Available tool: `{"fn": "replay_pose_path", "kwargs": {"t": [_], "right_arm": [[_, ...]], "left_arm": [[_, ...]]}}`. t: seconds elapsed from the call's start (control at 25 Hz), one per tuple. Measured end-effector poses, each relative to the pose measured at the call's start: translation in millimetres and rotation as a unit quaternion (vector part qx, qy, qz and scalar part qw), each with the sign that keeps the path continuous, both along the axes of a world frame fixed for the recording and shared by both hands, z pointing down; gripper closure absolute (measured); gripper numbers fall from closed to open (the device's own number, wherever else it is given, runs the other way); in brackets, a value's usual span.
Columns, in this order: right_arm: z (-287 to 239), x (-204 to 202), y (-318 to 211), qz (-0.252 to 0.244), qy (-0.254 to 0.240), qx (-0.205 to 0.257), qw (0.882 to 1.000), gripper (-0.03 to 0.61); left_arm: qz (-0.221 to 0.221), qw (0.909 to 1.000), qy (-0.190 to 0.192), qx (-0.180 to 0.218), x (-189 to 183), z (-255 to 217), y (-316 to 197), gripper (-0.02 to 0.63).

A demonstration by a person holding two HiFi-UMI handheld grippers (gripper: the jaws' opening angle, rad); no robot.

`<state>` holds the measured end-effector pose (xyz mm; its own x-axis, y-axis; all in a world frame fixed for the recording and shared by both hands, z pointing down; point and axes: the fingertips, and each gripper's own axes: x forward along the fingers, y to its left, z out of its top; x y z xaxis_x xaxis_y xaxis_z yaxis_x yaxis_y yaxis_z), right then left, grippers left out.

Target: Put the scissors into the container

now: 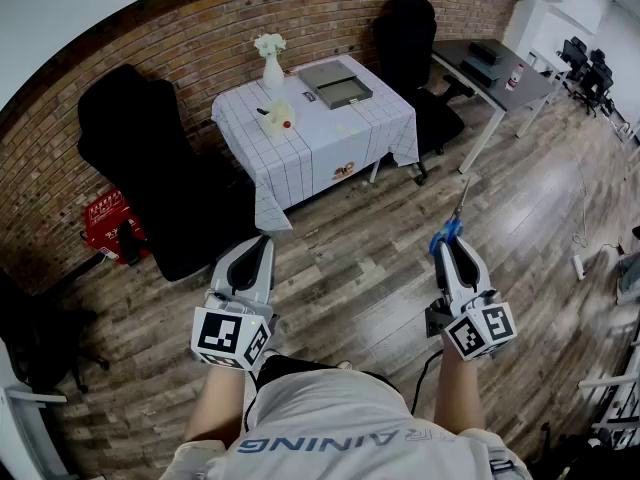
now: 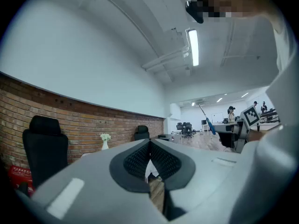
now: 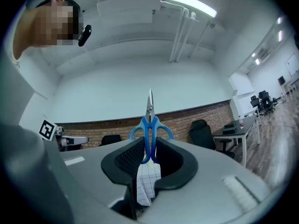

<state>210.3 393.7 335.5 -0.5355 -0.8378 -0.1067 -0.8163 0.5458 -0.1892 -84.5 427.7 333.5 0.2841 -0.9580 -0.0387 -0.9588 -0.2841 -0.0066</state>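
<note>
We pinch the scissors (image 3: pixel 150 119) in the right gripper (image 3: pixel 150 144). The left gripper (image 2: pixel 150 144) is pressed together. Only the head view shows the container (image 1: pixel 335 85).

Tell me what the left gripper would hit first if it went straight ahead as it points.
Probably the near corner of the cloth-covered table; only floor lies before the left gripper. Depth is unclear.

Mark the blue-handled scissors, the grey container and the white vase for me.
Blue-handled steel scissors (image 3: pixel 149 121): right gripper view, where the handles meet.
Grey rectangular container (image 1: pixel 340 90): head view, its bare inside.
White flower vase (image 1: pixel 272 73): head view, its body.
</note>
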Motion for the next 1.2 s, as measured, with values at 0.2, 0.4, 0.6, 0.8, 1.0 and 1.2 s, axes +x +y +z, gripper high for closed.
{"fn": "replay_pose_path", "kwargs": {"t": [0.2, 0.4, 0.6, 0.8, 1.0, 1.2], "right_arm": [[3, 23, 1, 0.004, -0.005, -0.004, 1.0, 0.482], [9, 33, 1, 0.007, -0.005, -0.01, 1.0, 0.482], [12, 48, -3, 0.005, -0.002, -0.012, 1.0, 0.482], [17, 64, -15, 0.01, -0.01, -0.013, 1.0, 0.482], [11, 73, -36, 0.013, -0.019, -0.005, 1.0, 0.482], [12, 84, -69, 0.028, -0.01, -0.009, 1.0, 0.482]], "left_arm": [[0.007, 1.0, 0.001, -0.005, 23, 4, -2, 0.612], [0.011, 0.9999, 0.003, -0.009, 34, 7, -7, 0.612], [0.009, 0.9999, 0.003, -0.012, 48, 9, -11, 0.612], [0.014, 0.9997, 0.005, -0.022, 62, 16, -23, 0.613], [0.022, 0.9994, 0.006, -0.025, 70, 12, -51, 0.613], [0.04, 0.9988, 0.012, -0.025, 81, 14, -97, 0.614]]}}
